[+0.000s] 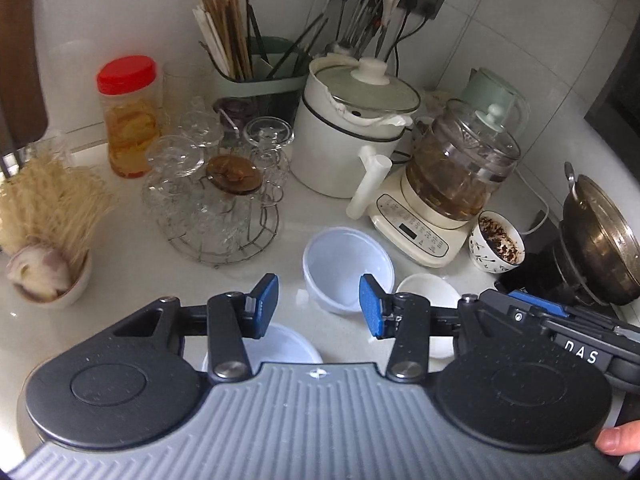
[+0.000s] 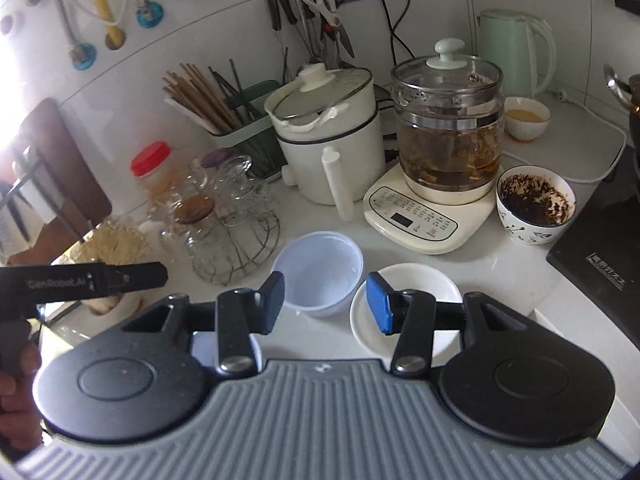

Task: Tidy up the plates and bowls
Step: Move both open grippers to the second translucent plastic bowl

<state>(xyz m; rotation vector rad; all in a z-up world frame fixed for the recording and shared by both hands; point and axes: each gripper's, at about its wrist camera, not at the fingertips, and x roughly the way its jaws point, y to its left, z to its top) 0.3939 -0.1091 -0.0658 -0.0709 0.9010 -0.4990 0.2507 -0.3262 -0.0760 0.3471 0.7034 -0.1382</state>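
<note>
White stone table (image 2: 520, 280), crowded at the back, hardly sorted at the front. Nothing stacked yet, judging by the loose spread of dishes. Landmark: the cream kettle base (image 2: 424, 216) with its glass pot.

Largest of the task's things, a pale blue bowl (image 2: 320, 268), upright and empty, just in front of and left of that base. Next, a shallow white plate (image 2: 408, 300), in front of the base, beside the bowl, lying flat. Third, a second pale bowl (image 1: 288, 344), nearer than the first and farther from the base, mostly hidden under the left tool. Smaller, a patterned bowl (image 2: 536, 208) full of dark dregs, touching or nearly touching the base's right side; likely left for last, or left alone.

Left tool (image 1: 318, 306) released, jaws apart, nothing between the pads, hanging above the blue bowl's near rim. Right tool (image 2: 330, 302) likewise released and empty, poised between blue bowl and white plate.

Left to do, by this reckoning: everything — gathering, nesting, placing.
</note>
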